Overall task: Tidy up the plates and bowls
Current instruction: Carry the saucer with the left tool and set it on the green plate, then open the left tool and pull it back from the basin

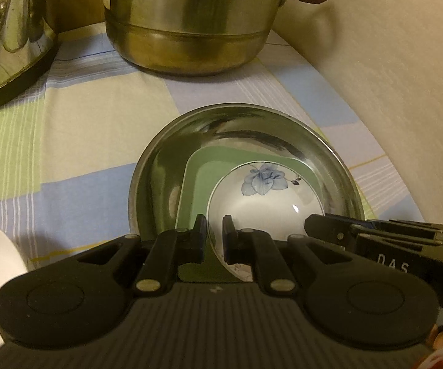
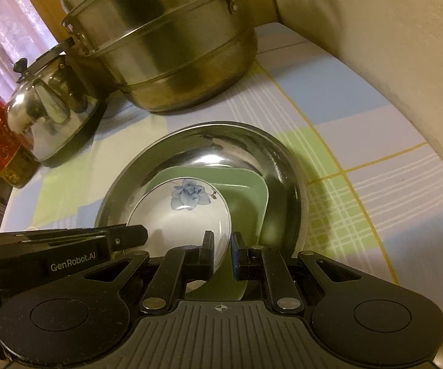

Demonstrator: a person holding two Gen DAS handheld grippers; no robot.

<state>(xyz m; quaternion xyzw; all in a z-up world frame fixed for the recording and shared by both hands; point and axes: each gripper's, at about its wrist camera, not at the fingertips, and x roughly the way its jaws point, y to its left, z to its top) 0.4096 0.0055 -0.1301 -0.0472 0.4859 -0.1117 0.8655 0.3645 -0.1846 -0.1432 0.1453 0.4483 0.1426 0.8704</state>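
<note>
1. A nest is already built: a flowered white bowl [image 1: 261, 203] sits in a green square plate [image 1: 197, 184], which sits in a steel bowl [image 1: 240, 123]. From what shows, the stacking looks mostly done; what seems left is to set the nest down on the checked worktop [image 1: 98, 123].
2. The nest lies near the worktop's wall-side edge, short of the big pot [image 1: 187, 24] and kettle [image 2: 49, 107] at the far end. Whether it rests on the cloth or hangs just above it, I cannot tell.
3. Left tool [image 1: 214, 236] is clenched on the near rim, its fingers astride the white bowl's edge beside the plate.
4. Right tool [image 2: 223, 255] is likewise clenched on the near rims.
5. All three open upward. The round bowls have no long axis; the plate sits with one corner toward the worktop's far end
</note>
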